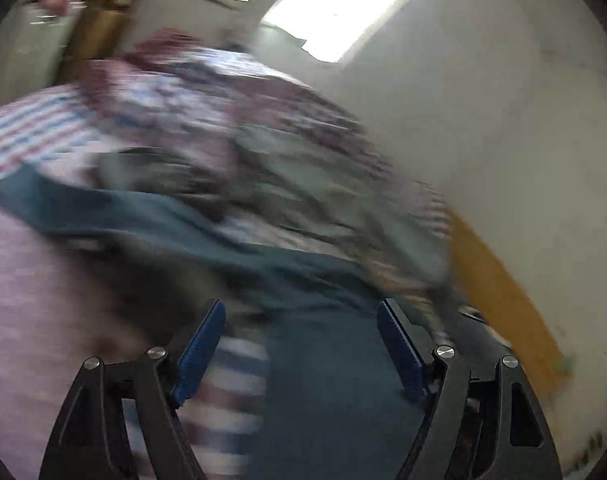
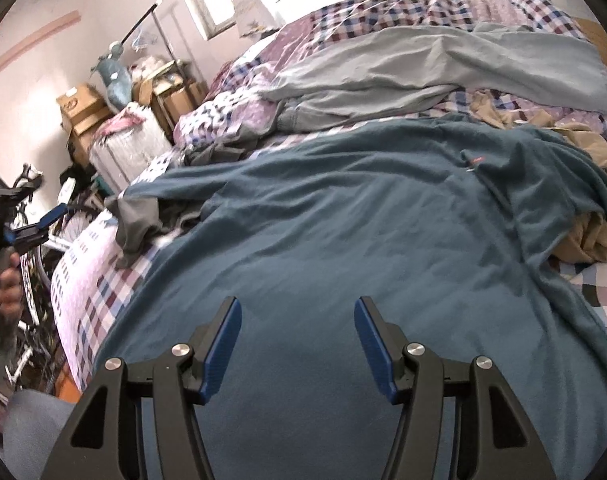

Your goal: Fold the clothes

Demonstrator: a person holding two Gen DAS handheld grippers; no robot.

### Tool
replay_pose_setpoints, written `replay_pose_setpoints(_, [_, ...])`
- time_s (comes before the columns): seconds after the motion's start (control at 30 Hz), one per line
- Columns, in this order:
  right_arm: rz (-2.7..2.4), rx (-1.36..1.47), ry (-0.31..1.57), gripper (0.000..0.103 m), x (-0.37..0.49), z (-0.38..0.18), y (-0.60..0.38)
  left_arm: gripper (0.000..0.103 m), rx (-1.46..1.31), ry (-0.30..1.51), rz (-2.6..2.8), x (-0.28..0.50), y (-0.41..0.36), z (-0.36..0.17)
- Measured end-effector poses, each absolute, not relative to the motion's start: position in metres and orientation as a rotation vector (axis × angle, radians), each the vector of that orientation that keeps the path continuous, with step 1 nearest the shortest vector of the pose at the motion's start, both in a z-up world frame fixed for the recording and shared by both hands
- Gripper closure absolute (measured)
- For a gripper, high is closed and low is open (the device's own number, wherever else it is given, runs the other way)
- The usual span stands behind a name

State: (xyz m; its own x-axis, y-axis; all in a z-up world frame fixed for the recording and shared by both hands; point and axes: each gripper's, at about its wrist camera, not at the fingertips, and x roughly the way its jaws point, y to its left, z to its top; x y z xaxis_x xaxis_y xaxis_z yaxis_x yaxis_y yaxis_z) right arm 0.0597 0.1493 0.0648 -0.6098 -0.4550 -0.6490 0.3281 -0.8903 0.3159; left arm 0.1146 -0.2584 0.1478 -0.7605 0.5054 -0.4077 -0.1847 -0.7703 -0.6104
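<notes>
Both tongs empty, jaws spread wide. Right gripper (image 2: 297, 340) hangs over the near part of the teal shirt (image 2: 343, 220), which lies spread across the checked bedspread (image 2: 87, 280), roughly flat but wrinkled, with its far right side draped over a tan garment (image 2: 591, 236). Left gripper (image 1: 301, 344) also gapes with nothing between the pads; in the right wrist view it sits off the bed's left edge, held by a hand (image 2: 7, 284). The left wrist view is heavily motion-blurred, so I can't tell exactly where it points beyond teal cloth below and a mixed pile further off. A grey-green garment (image 2: 443, 64) lies far across the bed, and a dark grey one (image 2: 139, 224) touches the shirt's left edge. My read: nothing folded yet; next is picking hems or corners. Risks: a pinch on the right side could catch the tan garment under the shirt and drag both; a left-edge grab could snag the dark grey piece; pinching mid-panel rather than at an edge would bunch the fabric and give a crooked fold; blur suggests a fast left-side move, so a mis-aimed grasp is likely.
</notes>
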Motion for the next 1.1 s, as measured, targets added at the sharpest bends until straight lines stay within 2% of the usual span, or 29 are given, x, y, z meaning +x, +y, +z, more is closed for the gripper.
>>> replay_pose_setpoints(0.2, [-2.510, 1.029, -0.348, 0.041, 0.052, 0.070, 0.172, 0.021, -0.667, -0.565, 2.179, 0.113, -0.122, 0.198])
replay_pose_setpoints(0.33, [-2.532, 1.020, -0.395, 0.041, 0.048, 0.070, 0.181, 0.016, -0.588, -0.459, 2.080, 0.121, -0.070, 0.201])
replay_pose_setpoints(0.53, [-2.562, 1.024, -0.435, 0.041, 0.046, 0.068, 0.196, 0.016, -0.797, -0.602, 2.168, 0.091, -0.073, 0.110])
replay_pose_setpoints(0.6, [-2.590, 1.021, -0.469, 0.041, 0.046, 0.069, 0.211, 0.016, -0.873, -0.562, 2.209, 0.084, -0.071, 0.086])
replay_pose_setpoints(0.73, [-2.653, 1.008, -0.545, 0.041, 0.046, 0.072, 0.243, 0.016, -0.910, -0.338, 2.331, 0.086, -0.047, 0.067])
replay_pose_setpoints(0.87, [-2.800, 0.927, -0.757, 0.041, 0.056, 0.088, 0.315, 0.016, -0.905, -0.285, 2.340, 0.086, -0.034, 0.060])
replay_pose_setpoints(0.97, [-2.913, 0.842, -1.011, 0.041, 0.082, 0.094, 0.389, 0.016, -0.904, -0.282, 2.335, 0.085, -0.028, 0.055])
replay_pose_setpoints(1.1, [-3.037, 0.716, -1.374, 0.041, 0.127, 0.092, 0.485, 0.016, -0.901, -0.380, 2.330, 0.079, -0.033, 0.058])
